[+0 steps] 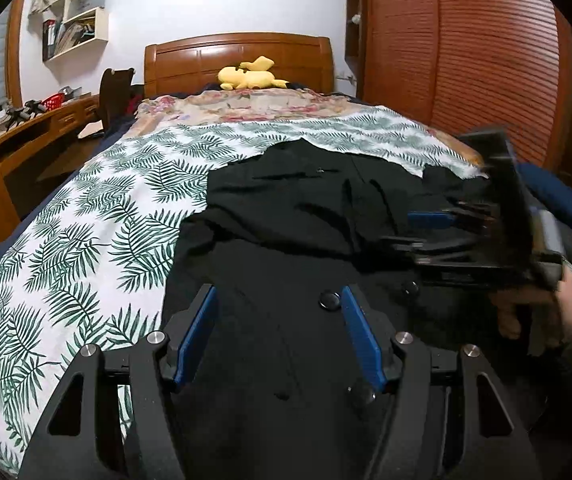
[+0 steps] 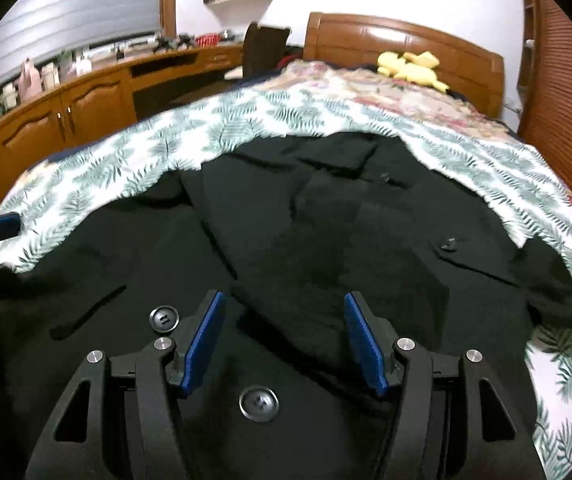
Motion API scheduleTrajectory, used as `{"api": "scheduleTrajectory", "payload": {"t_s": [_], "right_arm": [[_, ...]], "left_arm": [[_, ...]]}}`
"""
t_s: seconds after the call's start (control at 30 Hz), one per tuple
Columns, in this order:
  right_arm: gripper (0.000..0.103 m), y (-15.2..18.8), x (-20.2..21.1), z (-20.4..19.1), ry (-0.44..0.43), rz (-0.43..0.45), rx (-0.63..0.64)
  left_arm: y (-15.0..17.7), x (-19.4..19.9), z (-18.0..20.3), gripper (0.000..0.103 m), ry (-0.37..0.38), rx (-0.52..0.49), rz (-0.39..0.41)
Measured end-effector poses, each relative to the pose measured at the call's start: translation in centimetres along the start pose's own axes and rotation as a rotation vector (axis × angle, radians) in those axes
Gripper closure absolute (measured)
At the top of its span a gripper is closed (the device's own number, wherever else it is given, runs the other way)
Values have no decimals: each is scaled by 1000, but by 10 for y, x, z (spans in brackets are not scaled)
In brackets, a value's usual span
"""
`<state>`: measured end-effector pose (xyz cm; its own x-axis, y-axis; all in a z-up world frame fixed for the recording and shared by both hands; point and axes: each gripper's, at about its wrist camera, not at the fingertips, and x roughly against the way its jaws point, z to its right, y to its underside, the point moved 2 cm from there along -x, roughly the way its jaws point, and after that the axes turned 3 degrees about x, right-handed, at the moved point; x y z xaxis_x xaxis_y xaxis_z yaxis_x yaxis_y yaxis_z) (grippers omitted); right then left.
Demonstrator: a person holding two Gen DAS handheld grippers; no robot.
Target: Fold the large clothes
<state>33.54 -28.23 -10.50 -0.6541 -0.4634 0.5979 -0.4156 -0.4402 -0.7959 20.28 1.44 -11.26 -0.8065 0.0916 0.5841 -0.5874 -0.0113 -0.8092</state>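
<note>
The left gripper (image 1: 278,336) and right gripper (image 2: 284,344) hovered with jaws wide apart, holding nothing, just above the black coat (image 2: 326,240). It lay on the bed (image 1: 66,240), rumpled, barely folded — most folding remained.

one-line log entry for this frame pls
stage: pre-grasp | left gripper: open, over black coat | right gripper: open, over coat | coat: spread on leaf-print sheet, unfolded

Home bedroom. Bed (image 1: 86,216) had a wooden headboard (image 1: 238,60) and leaf-print sheet (image 2: 246,120), with a yellow plush toy (image 1: 248,74) at the pillow end. Louvered wardrobe (image 1: 466,48), wall shelves (image 1: 82,20) and a built-in wooden desk (image 2: 98,96) lined the walls.
</note>
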Motion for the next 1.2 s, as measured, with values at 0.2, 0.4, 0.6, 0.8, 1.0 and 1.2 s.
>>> {"api": "scheduleTrajectory", "payload": {"t_s": [0.2,0.4,0.6,0.8,1.0,1.2], "right_arm": [[94,-6,-26,19,27,-58,3],[99,-12,19,25,44,55,-36],[99,6,94,12,39,176,-61],[99,32,144,-17,28,251,-86],[99,65,173,-39,1,248,-136],[99,99,192,-45,10,188,-128]], "left_arm": [[5,6,4,38,-8,-26,2],[7,13,-5,38,-4,-2,8],[3,23,-5,38,12,5,50],[-2,25,2,38,30,15,79],[-8,23,13,38,51,16,106],[-14,28,23,29,37,9,175]]}}
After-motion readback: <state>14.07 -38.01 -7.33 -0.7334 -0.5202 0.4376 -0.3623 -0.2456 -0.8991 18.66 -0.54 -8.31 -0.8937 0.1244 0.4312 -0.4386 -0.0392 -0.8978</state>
